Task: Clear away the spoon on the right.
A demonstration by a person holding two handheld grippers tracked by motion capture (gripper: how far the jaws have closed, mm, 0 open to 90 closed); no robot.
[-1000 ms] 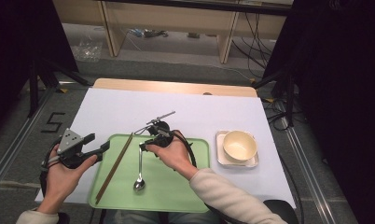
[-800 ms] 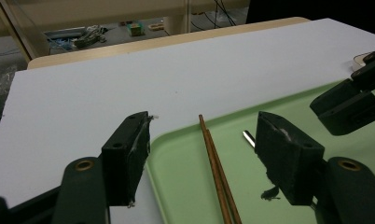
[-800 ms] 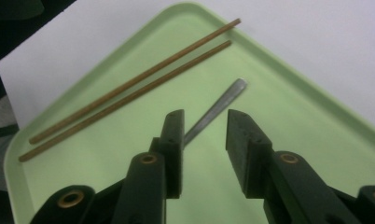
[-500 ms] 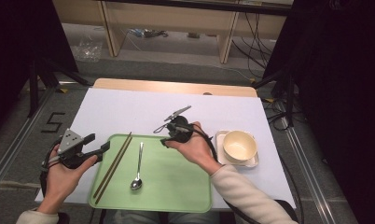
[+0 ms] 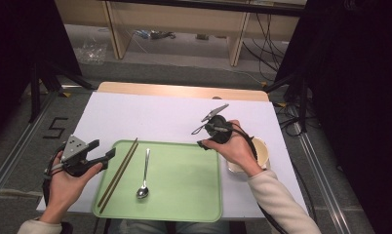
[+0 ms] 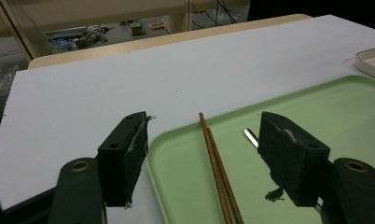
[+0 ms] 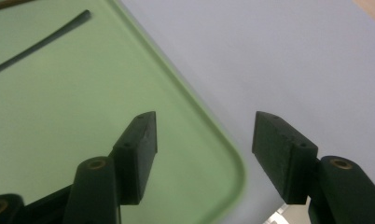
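Green tray [image 5: 184,195] sits at lower centre, holding chopsticks [image 5: 118,173] and a spoon [image 5: 145,173], both lying lengthwise up the frame. Left gripper [image 5: 104,157], jaws wide and empty, hovers just left of the chopsticks, nearer them than the right gripper [image 5: 202,138], also wide, at the tray's upper right corner.

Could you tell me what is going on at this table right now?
A person holds a pair of tongs in each hand over a white table. A green tray carries a pair of chopsticks and a spoon, lying side by side. The left tongs sit open at the tray's left edge, pointing at the chopsticks. The right tongs, also open and empty, are over the tray's far right corner, near a cream bowl on its dish.
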